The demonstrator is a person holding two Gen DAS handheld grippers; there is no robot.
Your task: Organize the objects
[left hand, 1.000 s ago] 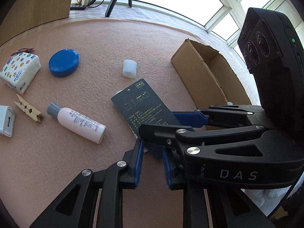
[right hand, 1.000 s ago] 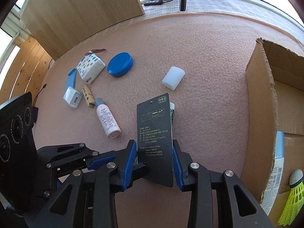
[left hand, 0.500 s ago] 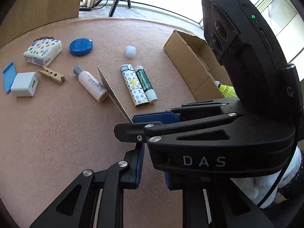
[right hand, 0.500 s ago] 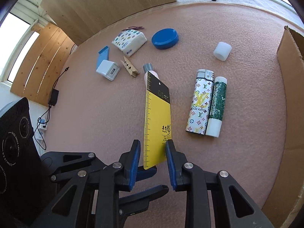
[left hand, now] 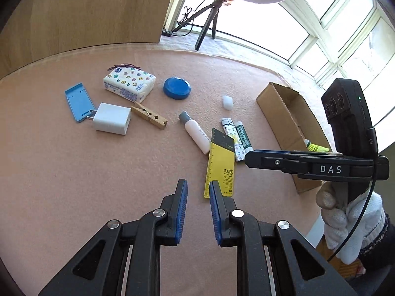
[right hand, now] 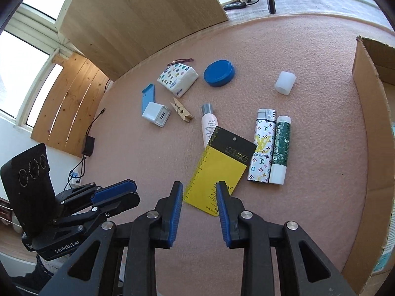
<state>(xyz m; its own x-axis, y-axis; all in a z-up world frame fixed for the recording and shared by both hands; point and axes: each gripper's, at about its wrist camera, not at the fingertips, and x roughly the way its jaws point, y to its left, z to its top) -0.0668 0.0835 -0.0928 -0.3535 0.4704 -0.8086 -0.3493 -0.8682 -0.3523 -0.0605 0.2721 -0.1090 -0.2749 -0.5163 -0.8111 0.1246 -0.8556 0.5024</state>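
Observation:
A yellow and black card (right hand: 219, 165) lies flat on the pink mat, its top over a white bottle (right hand: 209, 125). It also shows in the left wrist view (left hand: 220, 164). My right gripper (right hand: 199, 197) is open just above the card's near end, holding nothing. My left gripper (left hand: 198, 196) is open and empty, to the left of the card. A patterned lighter (right hand: 263, 145) and a green tube (right hand: 280, 149) lie side by side to the card's right.
An open cardboard box (right hand: 370, 113) stands at the right. Further back lie a tissue pack (right hand: 177, 76), blue lid (right hand: 219, 72), white cap (right hand: 285, 82), clothespin (right hand: 181, 109), white charger (right hand: 156, 114) and blue holder (right hand: 148, 96). A wooden board (right hand: 138, 12) stands behind.
My right gripper opened and let the card go; it now lies flat, yellow side up. Both grippers drew back and up from the mat.

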